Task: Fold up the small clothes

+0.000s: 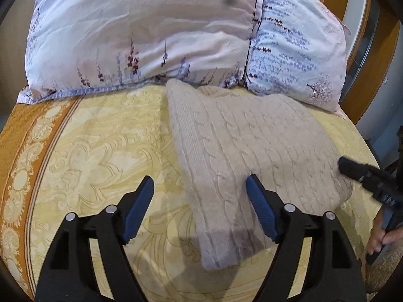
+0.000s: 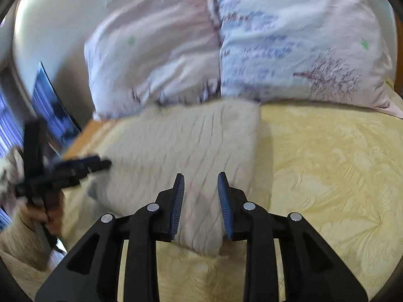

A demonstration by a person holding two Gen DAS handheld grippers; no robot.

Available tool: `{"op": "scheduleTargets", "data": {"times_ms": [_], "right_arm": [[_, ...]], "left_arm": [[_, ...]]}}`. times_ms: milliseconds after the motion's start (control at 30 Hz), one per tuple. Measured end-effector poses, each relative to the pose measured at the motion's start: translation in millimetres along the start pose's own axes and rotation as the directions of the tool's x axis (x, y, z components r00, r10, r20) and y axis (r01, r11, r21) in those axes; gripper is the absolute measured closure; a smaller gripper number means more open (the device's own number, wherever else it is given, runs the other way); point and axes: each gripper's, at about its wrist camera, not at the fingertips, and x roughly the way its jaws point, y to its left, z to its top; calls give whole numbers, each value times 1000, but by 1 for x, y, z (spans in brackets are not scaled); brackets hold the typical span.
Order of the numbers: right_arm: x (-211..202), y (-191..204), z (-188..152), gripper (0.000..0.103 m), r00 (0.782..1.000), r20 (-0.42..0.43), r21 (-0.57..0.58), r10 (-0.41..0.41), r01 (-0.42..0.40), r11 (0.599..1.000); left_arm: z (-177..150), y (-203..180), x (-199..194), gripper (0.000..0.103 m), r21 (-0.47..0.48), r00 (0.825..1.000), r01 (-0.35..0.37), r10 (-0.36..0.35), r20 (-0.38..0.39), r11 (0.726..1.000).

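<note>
Left wrist view has the beige cable-knit sweater already doubled into a thick slab on the yellow bedspread, its far end touching the two pillows at the head edge of the bed and its near end pointing back toward the foot. The left gripper is spread wide with nothing in it: one pad hangs over bare bedspread, the other over the sweater's near part, not pressing anything. The right gripper has its jaws only narrowly parted above the knit, and I can't see any fabric pinched between them.

My guess on handling: chunky wool, so soft, floppy and a bit heavy for its size, not slippery, nothing to break. It'll sag if lifted from one spot, so I'd bite a folded edge or a corner through all the layers, one gripper on each side.

Hard to read: the right wrist view is smeared with motion blur, so the knit's edges are mushy there. Sleeves and neckline are tucked out of sight, and how many layers there are I can't tell. The person's hand is cut off at the frame edge.
</note>
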Motion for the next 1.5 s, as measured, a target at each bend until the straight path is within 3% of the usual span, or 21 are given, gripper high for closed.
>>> {"op": "scheduleTargets", "data": {"times_ms": [67,133,267,333,400,467,667,733,767,1267,1500], "right_arm": [[15,3,-6,73,997,-31,-6,-67,67,998],[18,11,-10,71,993,-5,-40,-121,121,992],[17,22,-10,66,984,8,-74,-176,176,982],[7,20,-10,53,988,33,-33,-153,154,988],[-7,17,-13,29,984,73,-2,-163,163,987],[-20,14,-17,20,974,108,13,-197,197,980],[-26,11,-37,18,977,53,67,-208,204,977],[-24,15,-43,12,973,34,74,-228,225,971],[-23,17,-46,3,969,27,78,-246,243,967],[4,42,-62,2,944,-44,40,-328,330,943],[6,39,-60,2,944,-62,61,-325,329,943]], "left_arm": [[-3,-3,6,24,4,1000,-9,9,-8,1000],[-6,-5,10,22,10,1000,-21,21,-5,1000],[-9,-6,8,20,5,999,-39,39,19,999],[-13,-6,0,20,-3,999,-21,21,33,1000],[-18,-5,-8,18,-4,999,-20,20,49,1000],[-26,-3,-16,14,-11,999,-14,15,52,1000],[-55,-3,-31,4,-43,998,-37,38,42,998],[-62,-6,-32,2,-44,998,-55,57,32,998],[-66,-8,-32,2,-43,998,-63,64,26,997],[-79,-24,-12,2,22,976,-209,210,-54,978],[-79,-26,-9,2,36,976,-204,206,-66,978]]}}
